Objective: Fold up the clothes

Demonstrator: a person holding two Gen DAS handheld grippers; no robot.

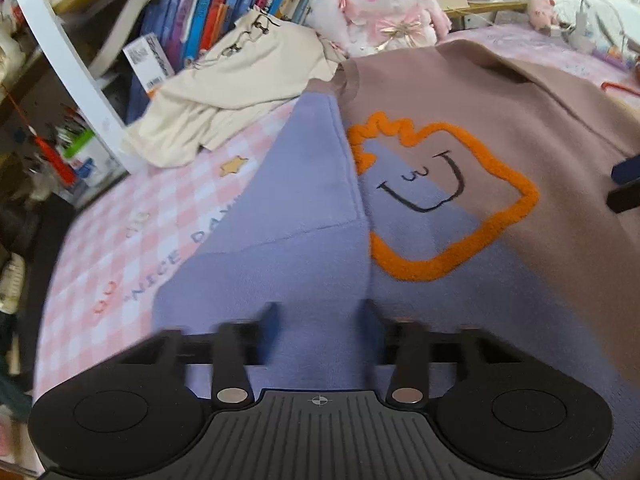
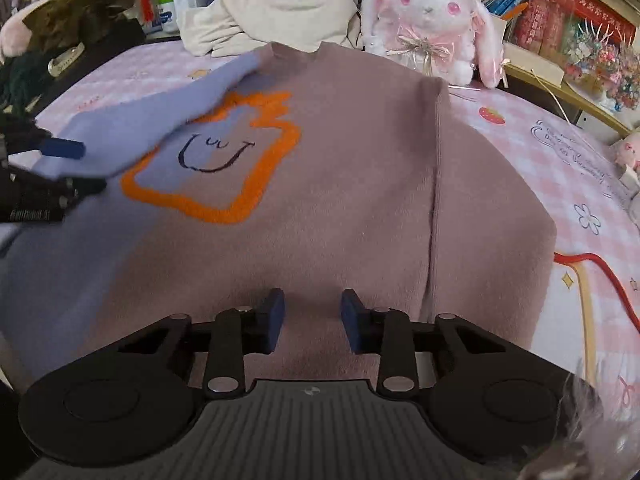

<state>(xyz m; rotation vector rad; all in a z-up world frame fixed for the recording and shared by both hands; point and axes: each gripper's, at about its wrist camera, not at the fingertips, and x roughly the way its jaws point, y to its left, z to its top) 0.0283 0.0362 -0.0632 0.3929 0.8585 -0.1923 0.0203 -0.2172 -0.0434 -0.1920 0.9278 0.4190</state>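
Lilac sleeve point(image 1: 304, 208) under open left claw point(image 1: 320, 320), right claw point(image 2: 312, 316) open above sweater point(image 2: 340, 184)

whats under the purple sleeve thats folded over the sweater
The purple sleeve covers one edge of the orange toast design on the sweater. Whatever lies beneath the sweater is hidden.

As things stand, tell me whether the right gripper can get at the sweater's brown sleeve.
Probably yes. The right gripper is open over the sweater, and the brown sleeve lies flat just to its right with nothing on it. The left gripper is on the far side.
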